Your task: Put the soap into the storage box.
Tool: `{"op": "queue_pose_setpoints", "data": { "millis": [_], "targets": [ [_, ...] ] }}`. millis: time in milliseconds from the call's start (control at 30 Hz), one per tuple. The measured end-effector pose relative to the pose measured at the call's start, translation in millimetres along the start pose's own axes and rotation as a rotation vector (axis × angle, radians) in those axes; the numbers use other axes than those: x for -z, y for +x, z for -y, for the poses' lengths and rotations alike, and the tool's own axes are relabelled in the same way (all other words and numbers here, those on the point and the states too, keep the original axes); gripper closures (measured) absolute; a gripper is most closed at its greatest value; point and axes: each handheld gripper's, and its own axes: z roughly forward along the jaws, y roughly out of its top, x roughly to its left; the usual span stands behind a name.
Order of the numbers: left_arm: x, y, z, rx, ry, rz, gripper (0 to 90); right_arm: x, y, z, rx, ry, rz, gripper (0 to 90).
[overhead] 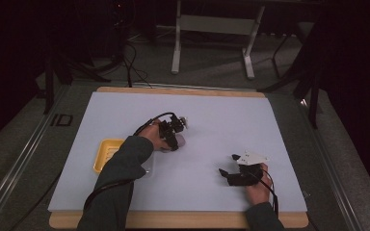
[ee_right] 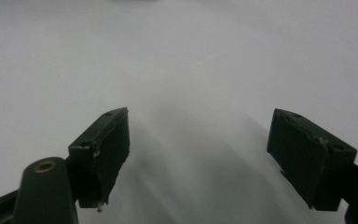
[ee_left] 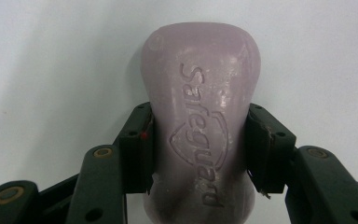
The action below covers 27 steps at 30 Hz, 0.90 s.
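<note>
A pale lilac bar of soap (ee_left: 200,135) with embossed lettering lies on the white table sheet. My left gripper (ee_left: 198,149) is shut on it, both black pads pressing its narrow waist. From above, the left gripper (overhead: 172,137) sits near the middle of the sheet with the soap (overhead: 181,141) just showing beside it. My right gripper (overhead: 227,165) rests at the front right, jaws pointing left. In the right gripper view it (ee_right: 198,154) stands open with nothing but bare sheet between its fingers.
A yellow tray (overhead: 107,152) lies on the sheet left of my left forearm. The white sheet (overhead: 221,120) covers a wooden board. A metal stand and cables are on the floor beyond the far edge.
</note>
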Motion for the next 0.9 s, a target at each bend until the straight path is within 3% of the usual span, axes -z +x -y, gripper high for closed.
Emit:
{"op": "queue_pose_setpoints", "data": {
  "millis": [267, 500, 900],
  "targets": [
    [0.5, 2.1, 1.9, 0.015, -0.005, 0.021, 49.6, 0.0, -0.1, 0.0, -0.002, -0.002, -0.002, 20.7],
    [4.1, 1.6, 6.0, 0.013, -0.039, 0.019, 49.7, 0.1, -0.1, 0.0, -0.001, -0.002, -0.001, 20.8],
    [20.2, 4.5, 13.1, 0.014, -0.064, 0.018, 49.7, 0.1, -0.2, 0.1, -0.002, -0.003, -0.001, 20.8]
  ]
}}
